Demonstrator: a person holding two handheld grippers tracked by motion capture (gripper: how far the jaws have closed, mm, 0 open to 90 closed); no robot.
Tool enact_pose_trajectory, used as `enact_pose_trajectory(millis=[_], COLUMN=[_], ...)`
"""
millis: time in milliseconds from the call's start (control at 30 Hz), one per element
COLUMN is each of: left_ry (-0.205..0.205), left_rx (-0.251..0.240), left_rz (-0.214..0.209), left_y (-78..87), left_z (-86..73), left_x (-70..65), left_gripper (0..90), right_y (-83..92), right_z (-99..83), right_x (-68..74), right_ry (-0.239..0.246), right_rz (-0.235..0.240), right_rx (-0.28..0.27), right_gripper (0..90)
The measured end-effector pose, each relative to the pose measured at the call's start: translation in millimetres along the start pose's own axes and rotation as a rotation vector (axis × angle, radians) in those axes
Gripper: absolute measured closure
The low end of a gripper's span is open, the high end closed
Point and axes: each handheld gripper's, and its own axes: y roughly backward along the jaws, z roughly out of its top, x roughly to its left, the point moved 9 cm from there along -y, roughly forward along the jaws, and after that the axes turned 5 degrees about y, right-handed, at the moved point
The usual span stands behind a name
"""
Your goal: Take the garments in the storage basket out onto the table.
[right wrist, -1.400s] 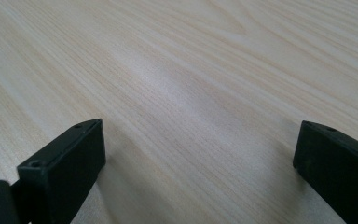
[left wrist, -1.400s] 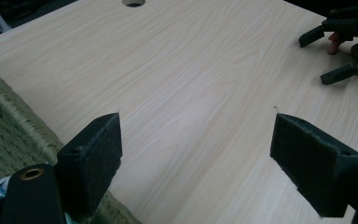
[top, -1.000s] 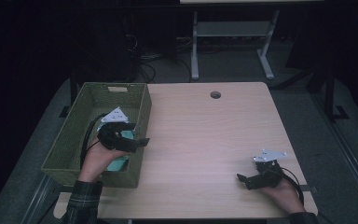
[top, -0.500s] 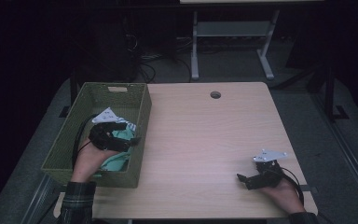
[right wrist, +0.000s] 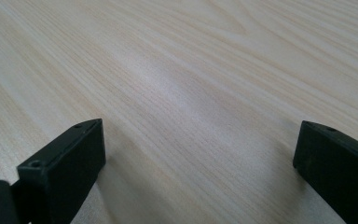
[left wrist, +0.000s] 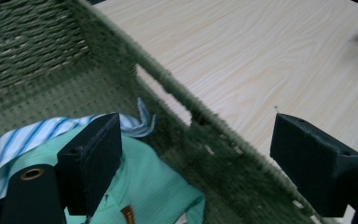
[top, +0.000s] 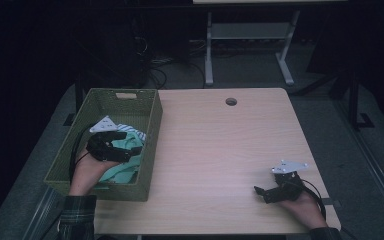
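Note:
A green woven basket (top: 100,91) stands on the left part of the wooden table (top: 220,150). Inside it lie a mint-green garment (top: 122,169) and a blue-and-white striped cloth (top: 135,133). My left gripper (top: 132,142) hovers open inside the basket, just above the clothes. In the left gripper view, the left gripper (left wrist: 200,158) straddles the basket's wall (left wrist: 242,163), one jaw over the mint garment (left wrist: 154,182) and the striped cloth (left wrist: 32,135), the other over the table. My right gripper (top: 261,194) rests open near the table's front right, and in the right gripper view the right gripper (right wrist: 200,163) has bare wood between its jaws.
A round cable hole (top: 231,101) sits at the table's far edge. Behind the table, on the dark floor, stand a white desk frame (top: 245,45) and cables (top: 160,75). Bare tabletop (right wrist: 177,70) stretches between basket and right gripper.
My left gripper has shifted a little to the left, deeper into the basket over the clothes. The right gripper has stayed where it was.

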Motion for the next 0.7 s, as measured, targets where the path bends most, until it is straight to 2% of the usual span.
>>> enact_pose_trajectory(millis=[167, 200, 367, 433, 700], left_ry=[0.027, 0.015, 0.035, 0.026, 0.06], left_rx=[-0.007, -0.002, 0.005, 0.009, 0.008], left_rz=[0.012, 0.017, 0.042, 0.045, 0.066], left_y=[1.2, 2.0, 2.8, 3.2, 0.4], left_z=[-5.4, -6.8, -15.0, -16.2, -23.9], left_x=[9.3, 12.3, 23.9, 26.7, 37.4], left_gripper=[16.4, 16.4, 16.4, 16.4, 16.4], right_y=[0.0, 0.0, 0.0, 0.0, 0.0], right_z=[0.0, 0.0, 0.0, 0.0, 0.0], right_x=[0.0, 0.0, 0.0, 0.0, 0.0], right_ry=[0.0, 0.0, 0.0, 0.0, 0.0], right_rz=[0.0, 0.0, 0.0, 0.0, 0.0], right_rx=[0.0, 0.0, 0.0, 0.0, 0.0], right_gripper=[1.7, 1.7, 1.7, 1.7, 1.7])
